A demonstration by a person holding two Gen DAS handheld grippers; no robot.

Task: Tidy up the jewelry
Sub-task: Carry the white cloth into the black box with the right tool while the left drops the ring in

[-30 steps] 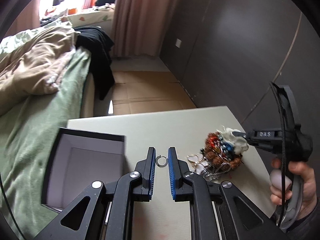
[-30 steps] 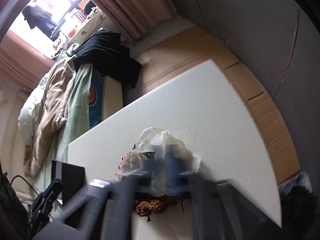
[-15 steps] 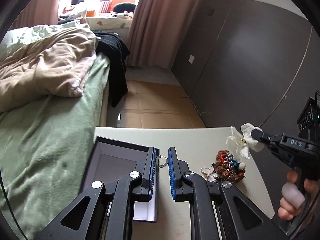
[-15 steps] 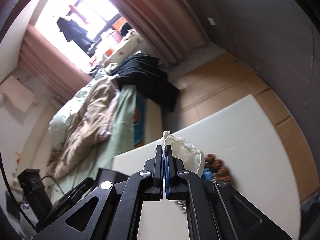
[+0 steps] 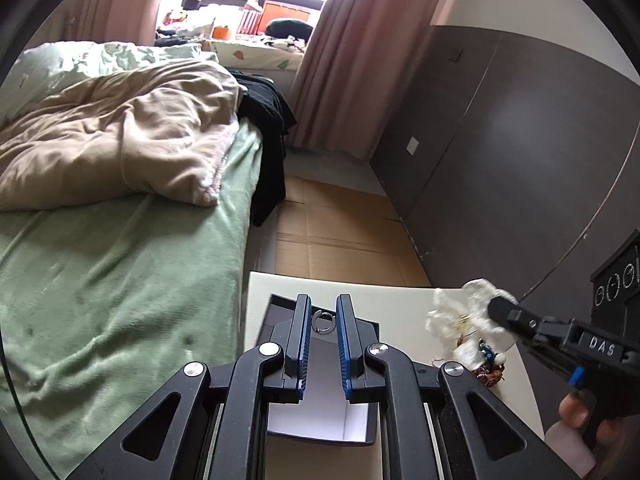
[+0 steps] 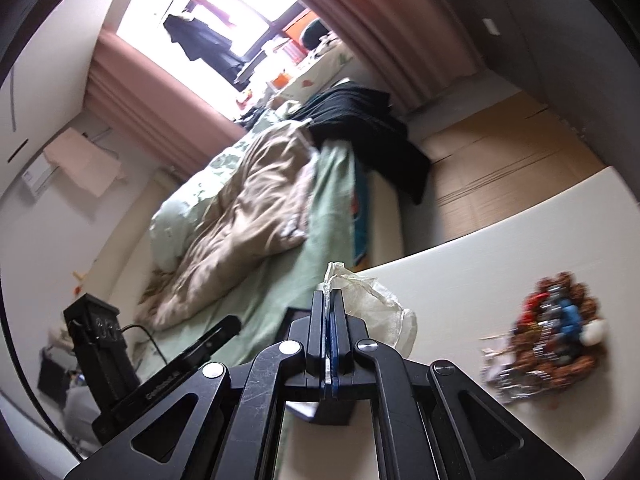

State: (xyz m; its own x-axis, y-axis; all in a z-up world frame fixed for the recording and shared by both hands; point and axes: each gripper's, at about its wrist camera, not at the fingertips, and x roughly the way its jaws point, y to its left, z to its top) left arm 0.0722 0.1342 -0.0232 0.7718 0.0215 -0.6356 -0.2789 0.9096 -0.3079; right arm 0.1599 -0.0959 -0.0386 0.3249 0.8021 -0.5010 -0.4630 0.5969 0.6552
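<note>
jewelry pile, a tangle of brown, red and blue beads with silver chains, lies on the cream counter at the right of the right wrist view; most of the sorting looks still to be done.

left tool, low centre of the left wrist view, is narrowly parted and pinches a small silver ring between its blue-lined fingers. directly under it sits an open black box with a white lining; the part of the lining that shows looks bare, so i judge the ring may be the first piece headed in.

right tool is pressed together on the neck of a sheer white pouch, which hangs above the pile at the right edge of the left view. whether anything is inside the pouch cannot be told.
</note>
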